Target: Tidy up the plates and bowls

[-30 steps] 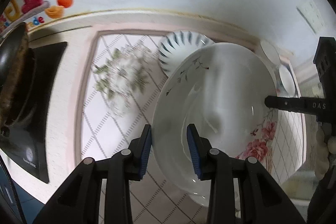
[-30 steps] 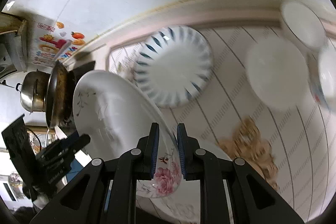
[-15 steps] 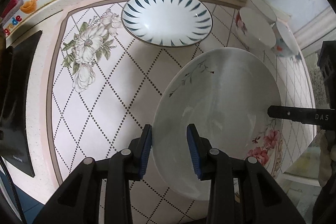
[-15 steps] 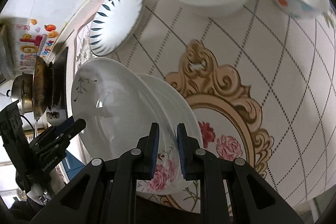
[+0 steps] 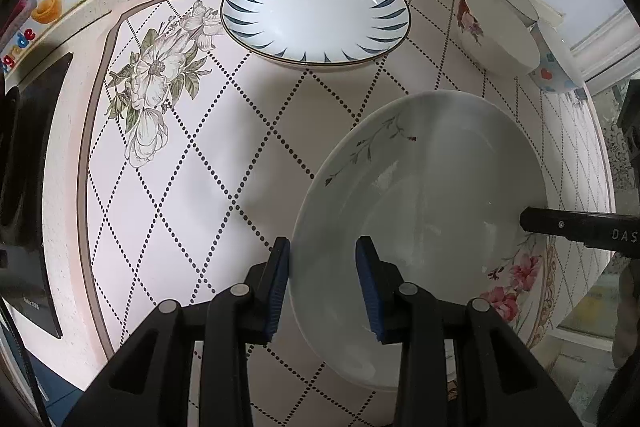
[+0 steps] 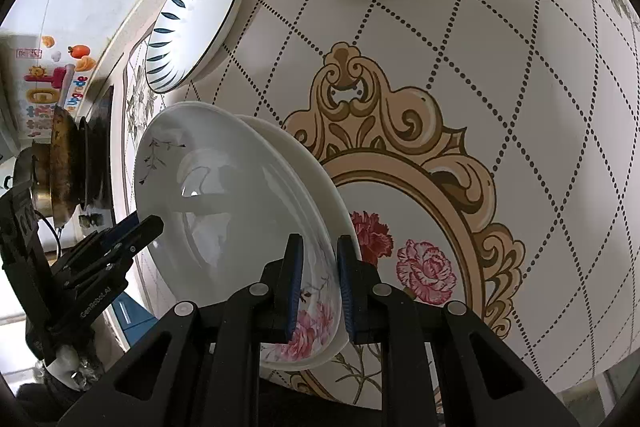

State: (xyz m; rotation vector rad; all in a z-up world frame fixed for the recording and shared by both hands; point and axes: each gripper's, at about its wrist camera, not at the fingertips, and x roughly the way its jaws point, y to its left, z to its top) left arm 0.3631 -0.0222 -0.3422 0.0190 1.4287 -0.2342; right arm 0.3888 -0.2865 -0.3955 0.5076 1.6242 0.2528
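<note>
The floral plate (image 5: 424,211) is hanging tilted above the desk (image 5: 192,163), and the right tongs (image 6: 318,287) are pinching its rose-painted rim, narrow, with one finger on each face. In the right view a second white rim is showing just behind it, so it may be two plates nested (hard to be sure). The left tongs (image 5: 322,287) are standing wide, straddling the near rim without clamping it; whether either pad is touching the china I cannot tell. So the right hand is carrying the weight and the left is only flanking the opposite edge.

The striped plate (image 5: 316,15) is lying flat at the back of the desk, ahead of the left tongs and well apart from the held plate, up and to the left in the right view. That is likely where the held plate is heading, so the coming move turns on levelling it and carrying it forward over that plate.

Three bowls (image 5: 496,35) are clustered at the far right, partly overlapping; the floral plate's underside and the desk beneath it are hidden.
</note>
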